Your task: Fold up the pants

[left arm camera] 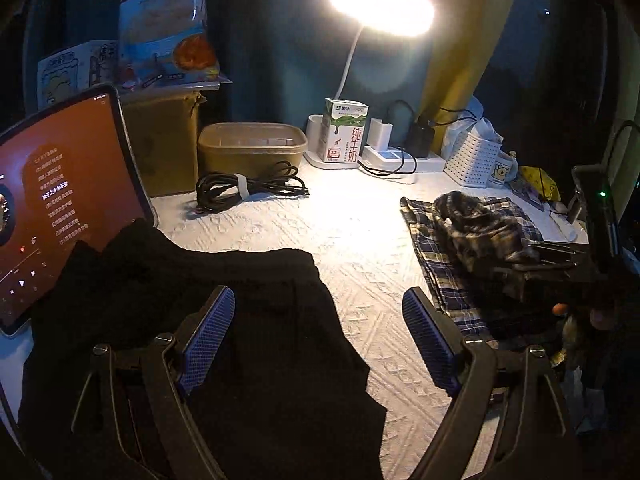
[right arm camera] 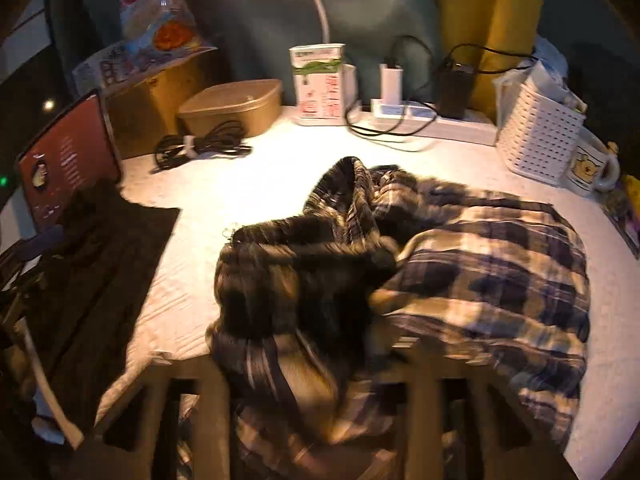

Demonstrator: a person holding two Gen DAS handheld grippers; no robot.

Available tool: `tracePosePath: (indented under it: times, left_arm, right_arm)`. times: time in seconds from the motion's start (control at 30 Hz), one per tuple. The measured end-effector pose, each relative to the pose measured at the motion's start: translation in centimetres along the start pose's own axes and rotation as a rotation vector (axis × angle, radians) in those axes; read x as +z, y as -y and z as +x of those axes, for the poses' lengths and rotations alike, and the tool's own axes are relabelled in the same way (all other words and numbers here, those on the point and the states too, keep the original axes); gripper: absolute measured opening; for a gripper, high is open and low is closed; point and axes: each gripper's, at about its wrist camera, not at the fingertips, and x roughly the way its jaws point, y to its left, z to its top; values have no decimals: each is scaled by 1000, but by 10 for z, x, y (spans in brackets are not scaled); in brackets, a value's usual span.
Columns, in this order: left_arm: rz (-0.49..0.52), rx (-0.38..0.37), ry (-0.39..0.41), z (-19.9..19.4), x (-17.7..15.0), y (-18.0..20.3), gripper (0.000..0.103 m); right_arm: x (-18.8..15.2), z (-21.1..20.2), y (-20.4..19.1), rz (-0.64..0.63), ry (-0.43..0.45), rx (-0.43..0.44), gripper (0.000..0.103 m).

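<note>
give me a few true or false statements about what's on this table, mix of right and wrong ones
1. The lamp is switched on. True.
2. The black pants lie under the left gripper, whose jaws stand apart with nothing pressed between them. True.
3. The milk carton lies tipped on its side. False: it stands upright beside the power strip.
4. The plaid pants are folded into a neat flat square. False: they lie crumpled and bunched in front of the right gripper.
5. The coiled black cable lies in front of the tan lidded container. True.
6. The tablet screen is dark. False: it is lit and shows lines of text.
</note>
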Motion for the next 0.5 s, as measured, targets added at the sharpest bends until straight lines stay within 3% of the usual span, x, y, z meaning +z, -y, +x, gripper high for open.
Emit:
tracePosePath:
  times: [0.07, 0.3, 0.5]
  left_arm:
    - [0, 2, -5, 1, 0, 5, 86]
    - [41, -11, -23, 10, 6, 36, 86]
    - [110, -51, -50, 30, 17, 74, 86]
  right_arm:
    - [-2, -6, -6, -18, 12, 33, 81]
    - [-11, -35, -1, -51, 61, 94, 81]
    - [-22, -65, 42, -2, 116, 68, 81]
